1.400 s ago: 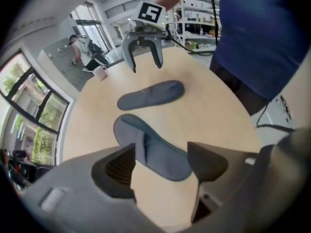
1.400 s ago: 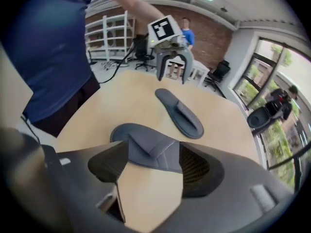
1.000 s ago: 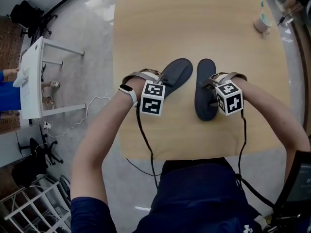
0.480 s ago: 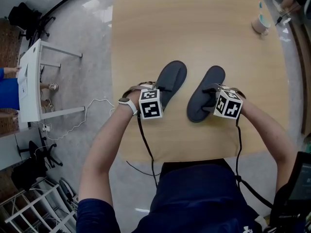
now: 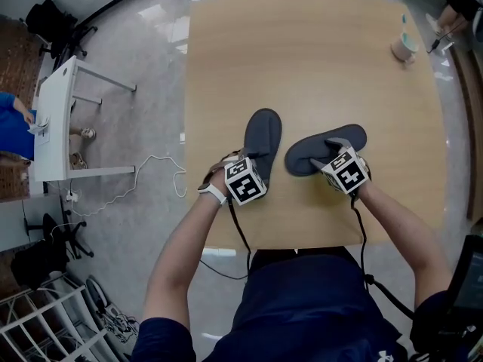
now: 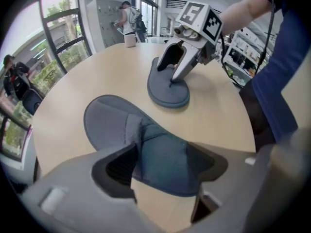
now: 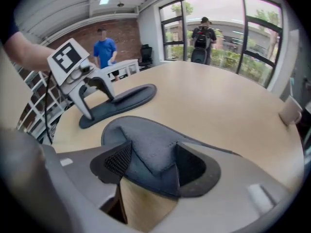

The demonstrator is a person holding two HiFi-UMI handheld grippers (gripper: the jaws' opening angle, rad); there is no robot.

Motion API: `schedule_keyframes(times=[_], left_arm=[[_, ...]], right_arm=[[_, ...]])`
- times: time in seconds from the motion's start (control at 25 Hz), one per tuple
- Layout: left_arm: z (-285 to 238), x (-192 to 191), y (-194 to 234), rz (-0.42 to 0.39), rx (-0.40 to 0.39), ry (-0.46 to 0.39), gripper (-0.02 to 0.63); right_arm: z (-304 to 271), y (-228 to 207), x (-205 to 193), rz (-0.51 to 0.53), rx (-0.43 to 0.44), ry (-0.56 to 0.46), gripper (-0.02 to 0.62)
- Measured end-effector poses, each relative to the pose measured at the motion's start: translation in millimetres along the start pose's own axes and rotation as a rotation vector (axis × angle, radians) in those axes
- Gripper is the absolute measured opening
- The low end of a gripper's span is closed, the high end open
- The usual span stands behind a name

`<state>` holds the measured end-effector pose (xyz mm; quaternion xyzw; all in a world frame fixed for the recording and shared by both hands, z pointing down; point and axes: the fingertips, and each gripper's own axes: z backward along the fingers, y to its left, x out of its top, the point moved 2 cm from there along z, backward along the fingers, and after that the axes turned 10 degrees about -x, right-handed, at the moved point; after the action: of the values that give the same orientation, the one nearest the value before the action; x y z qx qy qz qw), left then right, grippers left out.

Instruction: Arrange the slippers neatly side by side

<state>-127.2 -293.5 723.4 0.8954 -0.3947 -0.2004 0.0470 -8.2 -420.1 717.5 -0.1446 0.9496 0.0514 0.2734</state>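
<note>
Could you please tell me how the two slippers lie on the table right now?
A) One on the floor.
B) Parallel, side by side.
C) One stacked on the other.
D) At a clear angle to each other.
D: the left slipper points away from the person, while the right slipper lies almost crosswise on the table.

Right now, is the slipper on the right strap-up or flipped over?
Strap-up. The right slipper lies flat on the table, with its strap raised on top.
</note>
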Motion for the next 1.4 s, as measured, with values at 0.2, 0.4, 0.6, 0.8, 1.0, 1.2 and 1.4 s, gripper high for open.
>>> schedule_keyframes(times=[0.2, 0.4, 0.6, 0.8, 1.0, 1.2, 1.4], left_arm=[[-8.8, -0.5, -17.6, 0.153, 0.076, -0.063, 0.334], [-21.6, 13.3, -34.5, 0.232, 0.089, -0.100, 0.334], [-16.8, 46.7, -41.5, 0.226, 0.117, -0.142, 0.327], [3.4, 17.8, -33.5, 0.216, 0.130, -0.135, 0.326], [9.5, 2.6, -21.8, 0.215, 0.134, -0.112, 0.327], [4.7, -0.6, -21.8, 0.196, 0.101, -0.077, 0.327], [1.7, 0.3, -24.5, 0.146, 0.085, -0.020, 0.327]], right_arm=[[-4.9, -12.1, 2.5, -0.317, -0.172, 0.008, 0.292], [-3.3, -34.9, -13.6, -0.754, -0.249, 0.025, 0.291], [34.4, -68.5, -7.6, -0.871, -0.170, -0.077, 0.293], [55.7, -76.6, 41.3, -0.638, -0.092, -0.219, 0.302], [47.5, -53.5, 57.7, 0.182, 0.092, -0.267, 0.239], [38.6, -22.5, 18.8, 1.023, 0.212, -0.143, 0.315], [31.6, -4.6, 7.4, 1.271, 0.306, -0.089, 0.324]])
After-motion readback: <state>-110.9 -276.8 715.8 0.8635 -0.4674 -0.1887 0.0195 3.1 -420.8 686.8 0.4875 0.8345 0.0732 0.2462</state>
